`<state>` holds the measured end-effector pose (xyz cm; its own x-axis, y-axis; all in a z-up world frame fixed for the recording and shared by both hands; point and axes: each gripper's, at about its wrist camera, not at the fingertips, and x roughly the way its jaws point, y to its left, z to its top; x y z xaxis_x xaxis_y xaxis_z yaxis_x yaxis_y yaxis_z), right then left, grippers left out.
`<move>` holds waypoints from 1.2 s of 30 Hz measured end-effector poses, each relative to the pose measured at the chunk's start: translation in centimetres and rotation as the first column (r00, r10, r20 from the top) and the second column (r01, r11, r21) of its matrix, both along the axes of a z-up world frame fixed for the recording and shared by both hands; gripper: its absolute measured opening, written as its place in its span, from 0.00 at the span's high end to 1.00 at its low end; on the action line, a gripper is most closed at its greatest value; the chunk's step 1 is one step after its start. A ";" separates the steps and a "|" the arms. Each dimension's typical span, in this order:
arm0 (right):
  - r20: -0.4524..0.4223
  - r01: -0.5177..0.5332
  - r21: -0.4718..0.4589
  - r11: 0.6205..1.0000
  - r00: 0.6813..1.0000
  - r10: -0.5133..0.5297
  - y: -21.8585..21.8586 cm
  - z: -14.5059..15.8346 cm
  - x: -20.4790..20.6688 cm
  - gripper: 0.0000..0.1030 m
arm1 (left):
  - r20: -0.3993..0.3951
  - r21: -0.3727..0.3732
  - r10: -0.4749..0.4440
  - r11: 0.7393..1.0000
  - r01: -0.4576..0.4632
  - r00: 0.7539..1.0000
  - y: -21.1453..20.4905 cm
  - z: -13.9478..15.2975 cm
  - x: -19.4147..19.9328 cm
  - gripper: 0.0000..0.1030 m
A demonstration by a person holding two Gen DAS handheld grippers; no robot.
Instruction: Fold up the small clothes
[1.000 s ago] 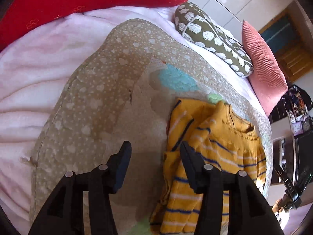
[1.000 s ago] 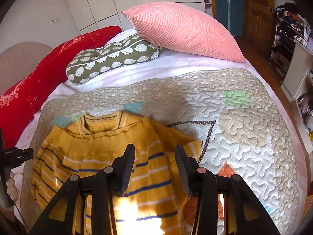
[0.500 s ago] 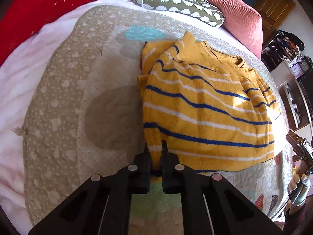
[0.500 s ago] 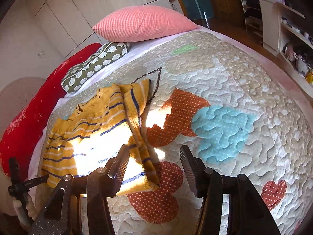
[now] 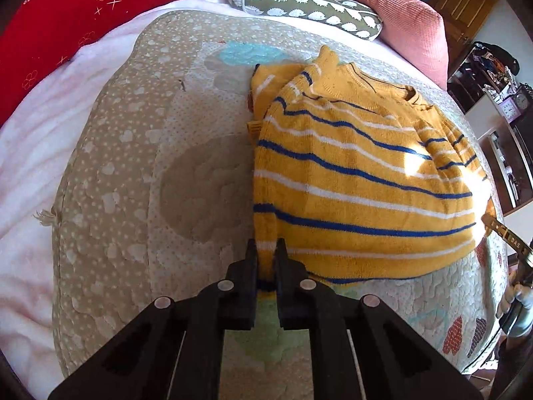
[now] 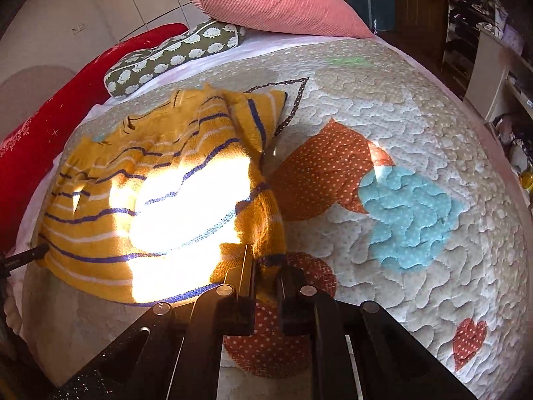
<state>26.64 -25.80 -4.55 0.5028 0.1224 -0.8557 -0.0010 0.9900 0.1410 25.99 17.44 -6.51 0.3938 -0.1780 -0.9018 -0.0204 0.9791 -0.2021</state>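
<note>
left gripper [image 5: 265,257] pinching sweater [image 5: 349,180] hem | right gripper [image 6: 266,266] closing on opposite corner | risk: thin bite, knit slipping on lift

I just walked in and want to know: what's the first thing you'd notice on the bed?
A bright yellow sweater with blue and white stripes lies on the quilt, with a glaring sun patch on it. Each hand-held gripper pinches a bottom corner: the left one side, the right, closing, the other. Behind sit a pink pillow and a red one.
</note>
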 end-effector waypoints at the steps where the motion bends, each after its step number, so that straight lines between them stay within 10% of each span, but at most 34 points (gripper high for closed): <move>1: 0.008 0.007 -0.051 0.999 1.000 -0.007 0.1 0.2 0.1 0.91 | 0.003 0.008 0.001 1.000 -0.001 1.000 0.4 0.1 -0.6 0.87; 6: 0.020 0.010 -0.087 0.996 1.000 -0.009 -0.9 1.5 -1.2 0.80 | 0.030 0.084 0.085 0.993 -0.088 0.996 1.9 1.5 -5.4 0.82; 11: 0.078 0.051 -0.021 0.998 0.996 -0.050 -1.8 3.2 -7.1 0.58 | 0.127 0.098 0.216 0.969 -0.228 0.968 1.7 4.4 -12.5 0.48; 19: 0.070 0.087 0.094 0.992 0.993 -0.093 -0.6 0.4 -17.5 0.53 | 0.299 0.071 0.303 0.939 -0.338 0.905 -1.3 9.8 -20.4 0.37; 36: 0.111 0.085 0.092 0.992 0.989 -0.096 -0.5 2.5 -19.9 0.47 | 0.401 0.136 0.291 0.919 -0.371 0.869 -2.5 12.8 -23.1 0.36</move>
